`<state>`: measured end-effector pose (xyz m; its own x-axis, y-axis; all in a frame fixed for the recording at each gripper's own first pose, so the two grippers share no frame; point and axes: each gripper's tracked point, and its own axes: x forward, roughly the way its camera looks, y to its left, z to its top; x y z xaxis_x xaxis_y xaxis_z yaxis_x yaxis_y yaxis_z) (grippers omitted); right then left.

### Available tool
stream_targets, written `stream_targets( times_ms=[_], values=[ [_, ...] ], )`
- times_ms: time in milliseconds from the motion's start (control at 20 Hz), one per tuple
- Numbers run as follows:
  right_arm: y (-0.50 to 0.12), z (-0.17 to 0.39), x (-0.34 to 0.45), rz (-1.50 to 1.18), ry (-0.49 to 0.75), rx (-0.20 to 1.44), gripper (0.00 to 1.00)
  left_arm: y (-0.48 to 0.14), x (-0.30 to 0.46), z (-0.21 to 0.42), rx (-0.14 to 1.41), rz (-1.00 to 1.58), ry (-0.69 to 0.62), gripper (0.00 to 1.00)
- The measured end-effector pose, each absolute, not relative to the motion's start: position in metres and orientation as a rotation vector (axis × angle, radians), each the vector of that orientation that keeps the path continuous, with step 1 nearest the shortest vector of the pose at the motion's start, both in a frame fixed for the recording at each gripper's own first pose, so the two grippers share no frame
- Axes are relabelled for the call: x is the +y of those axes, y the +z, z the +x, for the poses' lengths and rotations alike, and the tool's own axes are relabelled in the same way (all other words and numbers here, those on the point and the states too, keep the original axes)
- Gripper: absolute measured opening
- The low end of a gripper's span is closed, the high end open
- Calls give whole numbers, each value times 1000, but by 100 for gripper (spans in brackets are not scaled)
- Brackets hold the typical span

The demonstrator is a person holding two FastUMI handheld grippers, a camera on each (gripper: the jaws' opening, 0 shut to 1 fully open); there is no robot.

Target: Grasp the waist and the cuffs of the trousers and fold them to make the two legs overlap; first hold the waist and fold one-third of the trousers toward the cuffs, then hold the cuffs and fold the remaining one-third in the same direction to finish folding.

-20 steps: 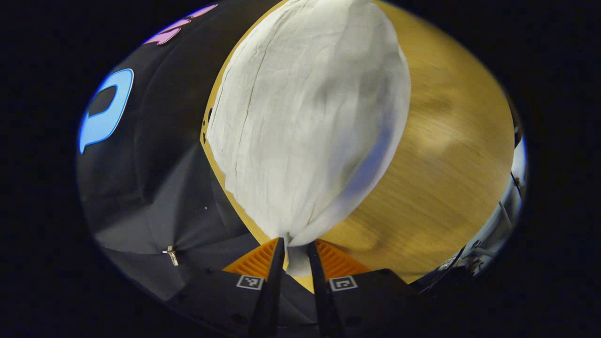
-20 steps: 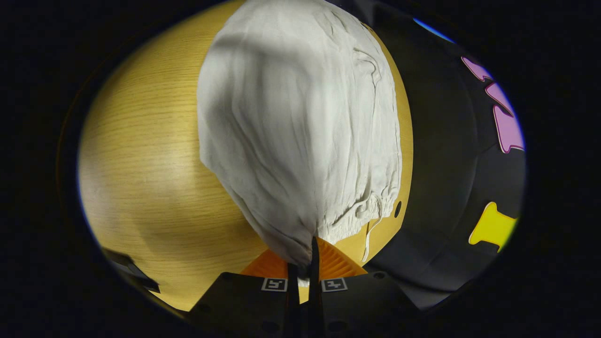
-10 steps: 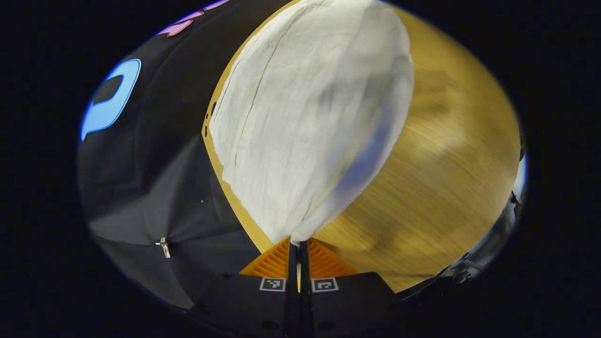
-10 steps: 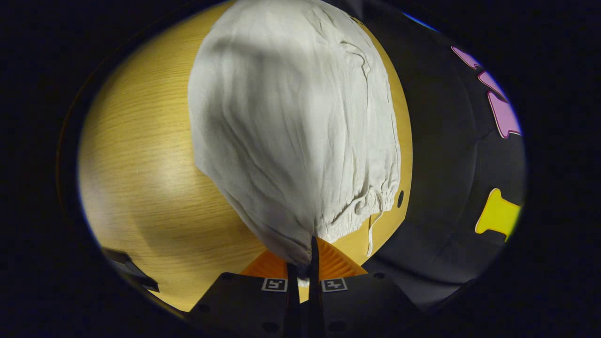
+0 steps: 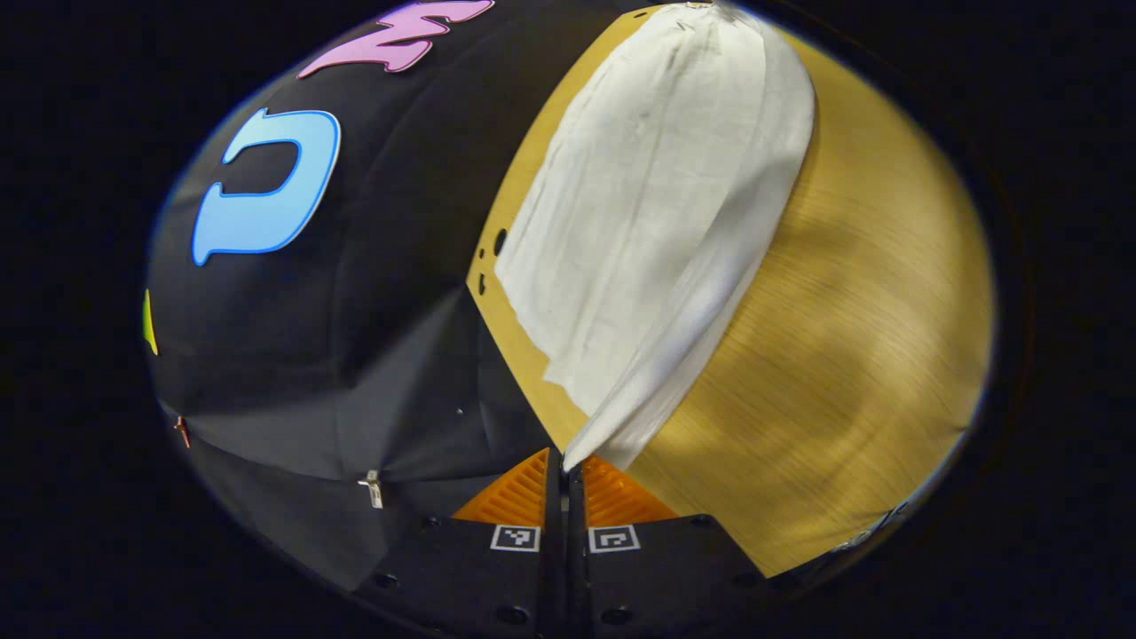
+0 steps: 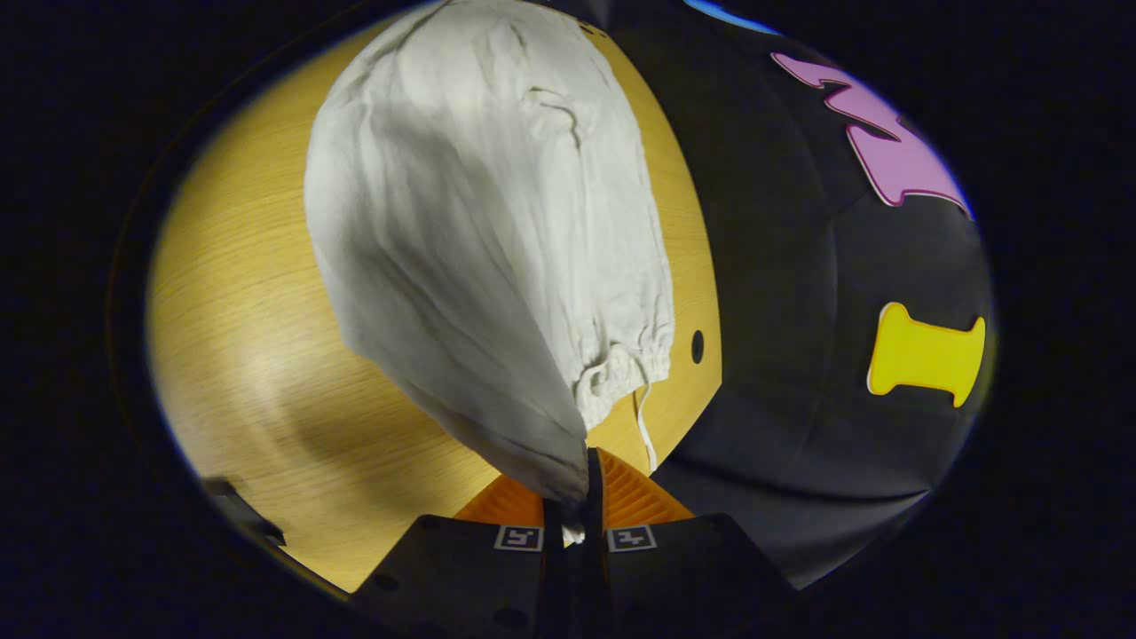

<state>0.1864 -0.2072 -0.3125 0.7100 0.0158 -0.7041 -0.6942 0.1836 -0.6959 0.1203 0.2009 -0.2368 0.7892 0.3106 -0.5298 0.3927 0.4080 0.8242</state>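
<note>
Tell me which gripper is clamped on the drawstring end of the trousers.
The right gripper. Its view shows the gathered waistband and a dangling drawstring beside its pinch on the trousers. The left gripper pinches a plain, flat edge.

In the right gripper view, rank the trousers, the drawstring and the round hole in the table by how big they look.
1. trousers, by far the largest
2. drawstring, a thin hanging cord
3. round hole, smallest, in the table

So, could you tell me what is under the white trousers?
The wooden table lies under the trousers, showing around them; whatever the cloth covers cannot be seen.
</note>
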Motion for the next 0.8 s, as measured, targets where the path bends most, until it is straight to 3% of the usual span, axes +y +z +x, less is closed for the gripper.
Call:
stream_targets(
  times_ms=[200,550,800],
  values=[
    [-279,226,-200,-1182,423,595,11,-193,208,173,593,1261,-5,5],
    [-252,294,-163,-809,198,579,11,-152,232,268,538,1284,107,5],
    [-262,330,-135,-519,93,611,11,-175,250,333,626,1129,218,5]
  ],
)
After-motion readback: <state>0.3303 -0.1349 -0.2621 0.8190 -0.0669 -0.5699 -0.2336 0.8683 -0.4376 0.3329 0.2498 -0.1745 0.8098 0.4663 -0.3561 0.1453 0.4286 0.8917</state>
